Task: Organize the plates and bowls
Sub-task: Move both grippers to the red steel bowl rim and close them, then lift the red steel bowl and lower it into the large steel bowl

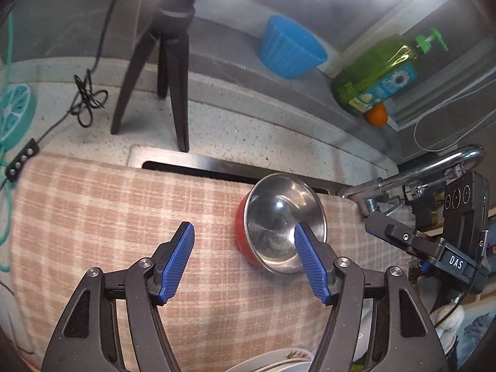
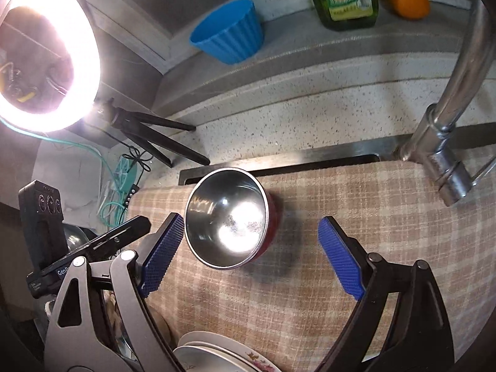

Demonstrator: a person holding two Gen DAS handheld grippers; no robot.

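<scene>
I saw the steel bowl (image 1: 280, 223) with its red outside resting on the checked cloth (image 1: 108, 210), just in front of the sink's slot. My left gripper (image 1: 245, 260) stood spread wide, one pad at the bowl's rim; my right gripper (image 2: 248, 254) gaped too, gripping nothing. Only the right view showed the ring light (image 2: 49, 52) and stacked plates (image 2: 217, 353) nearest me. "DAS" read on the right gripper's body in the left view.

left claw (image 1: 243, 238) spread wide, right claw (image 2: 249, 231) spread wide
</scene>
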